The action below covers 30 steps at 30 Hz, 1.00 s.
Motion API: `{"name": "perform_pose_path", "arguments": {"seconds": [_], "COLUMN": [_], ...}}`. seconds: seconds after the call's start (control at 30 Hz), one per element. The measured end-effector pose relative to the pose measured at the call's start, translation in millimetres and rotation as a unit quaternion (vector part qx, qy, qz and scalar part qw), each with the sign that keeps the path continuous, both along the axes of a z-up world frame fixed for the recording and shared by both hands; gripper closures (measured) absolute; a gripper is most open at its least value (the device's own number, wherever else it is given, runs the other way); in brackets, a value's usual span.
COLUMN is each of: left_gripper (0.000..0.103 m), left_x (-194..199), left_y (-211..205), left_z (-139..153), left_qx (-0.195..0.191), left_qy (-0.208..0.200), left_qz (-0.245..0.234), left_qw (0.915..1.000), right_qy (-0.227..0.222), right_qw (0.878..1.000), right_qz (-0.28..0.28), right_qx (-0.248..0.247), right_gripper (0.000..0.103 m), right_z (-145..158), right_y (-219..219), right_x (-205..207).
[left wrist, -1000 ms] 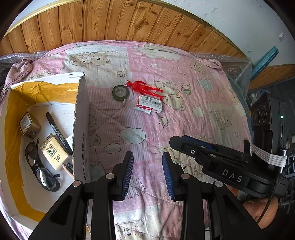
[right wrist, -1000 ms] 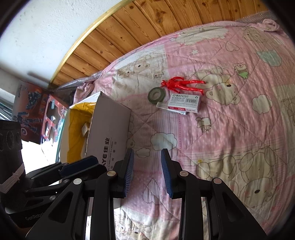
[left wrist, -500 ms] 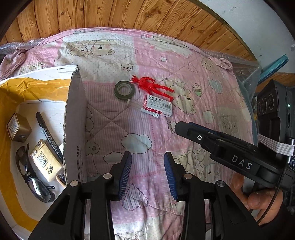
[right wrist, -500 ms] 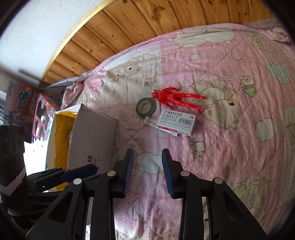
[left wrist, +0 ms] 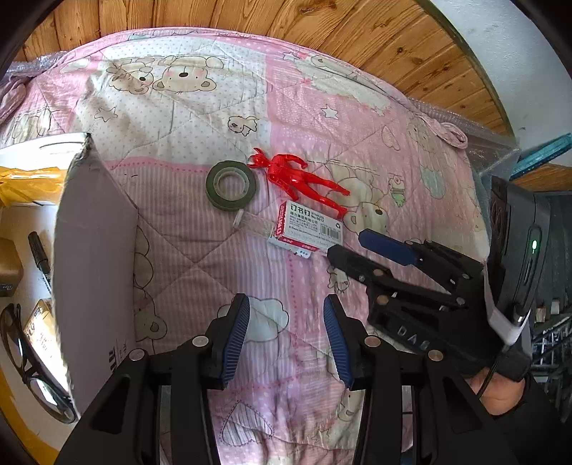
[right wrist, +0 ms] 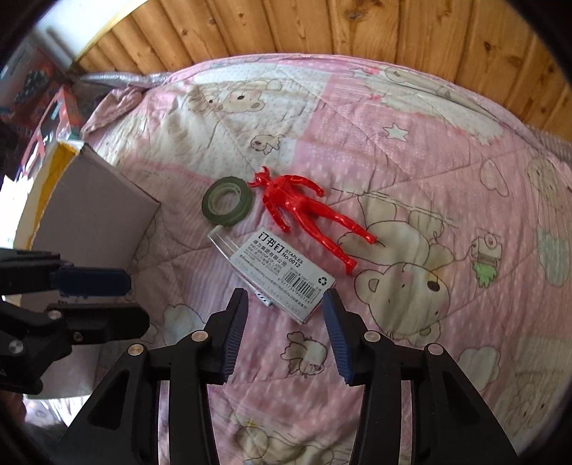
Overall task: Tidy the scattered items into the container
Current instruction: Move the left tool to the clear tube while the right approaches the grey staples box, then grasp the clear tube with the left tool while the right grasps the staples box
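Note:
On the pink quilt lie a dark green tape roll (left wrist: 230,185) (right wrist: 227,201), a red toy figure (left wrist: 298,180) (right wrist: 304,214) and a white staples box (left wrist: 309,227) (right wrist: 282,270) with a small clear item (right wrist: 221,245) at its left end. My right gripper (right wrist: 284,309) (left wrist: 352,246) is open, its tips just short of the staples box. My left gripper (left wrist: 286,314) (right wrist: 93,297) is open and holds nothing, hovering over the quilt beside the cardboard box (left wrist: 94,250) (right wrist: 96,214). The box holds glasses (left wrist: 21,361), a marker (left wrist: 39,255) and small cartons.
A wooden panel wall (right wrist: 357,32) rises behind the bed. Bubble wrap edges the quilt at the back right (left wrist: 461,123). Blue boards and shelving (left wrist: 543,153) stand to the right, colourful boxes (right wrist: 53,107) to the left. A hand (left wrist: 500,393) holds the right gripper.
Both grippers have moved forward toward the scattered items. The right gripper has gone furthest and now sits close to the staples box. Both jaws stand a little wider apart.

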<state>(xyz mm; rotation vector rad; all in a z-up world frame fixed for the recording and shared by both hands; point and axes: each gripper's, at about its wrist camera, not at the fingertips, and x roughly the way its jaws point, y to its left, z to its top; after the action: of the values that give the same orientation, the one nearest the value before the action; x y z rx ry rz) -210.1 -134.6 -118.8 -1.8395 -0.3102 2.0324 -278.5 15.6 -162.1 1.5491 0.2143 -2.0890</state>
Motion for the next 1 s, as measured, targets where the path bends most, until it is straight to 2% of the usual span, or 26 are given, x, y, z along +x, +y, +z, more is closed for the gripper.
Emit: {"name": "perform_pose_path", "arguments": {"seconds": [0.13, 0.27, 0.37, 0.47, 0.5, 0.63, 0.7, 0.83, 0.9, 1.0], "left_gripper": [0.058, 0.058, 0.058, 0.058, 0.058, 0.054, 0.051, 0.051, 0.043, 0.040], "left_x": [-7, -10, -13, -18, -21, -33, -38, -47, -49, -49], "left_y": [0, 1, 2, 5, 7, 16, 21, 27, 32, 40], "left_z": [-14, -26, -32, -37, -39, -48, -55, -72, -71, -70], "left_qx": [-0.004, -0.010, -0.013, -0.012, -0.013, -0.015, -0.011, -0.021, -0.026, -0.047], "left_qy": [-0.010, -0.022, -0.026, -0.026, -0.026, -0.028, -0.030, -0.040, -0.030, -0.015], "left_qz": [0.006, 0.007, 0.008, 0.008, 0.008, 0.011, 0.018, 0.045, 0.056, 0.062], "left_qw": [0.9999, 0.9997, 0.9996, 0.9996, 0.9996, 0.9994, 0.9993, 0.9980, 0.9976, 0.9968], "right_qy": [0.006, 0.029, 0.008, -0.021, -0.030, -0.069, -0.077, -0.080, -0.079, -0.083], "right_qw": [0.999, 0.998, 1.000, 0.998, 0.996, 0.980, 0.974, 0.972, 0.974, 0.975], "right_qz": [0.036, 0.049, 0.016, -0.040, -0.062, -0.158, -0.185, -0.192, -0.183, -0.172], "right_qx": [0.005, 0.009, -0.021, -0.052, -0.059, -0.100, -0.108, -0.111, -0.110, -0.112], "right_gripper": [0.056, 0.049, 0.051, 0.052, 0.055, 0.057, 0.057, 0.057, 0.056, 0.056], "right_z": [-12, -20, -23, -22, -22, -24, -24, -25, -25, -29], "right_y": [-10, -18, -10, 4, 11, 47, 59, 66, 67, 70], "right_x": [-7, -12, -24, -34, -37, -48, -48, -45, -43, -40]}}
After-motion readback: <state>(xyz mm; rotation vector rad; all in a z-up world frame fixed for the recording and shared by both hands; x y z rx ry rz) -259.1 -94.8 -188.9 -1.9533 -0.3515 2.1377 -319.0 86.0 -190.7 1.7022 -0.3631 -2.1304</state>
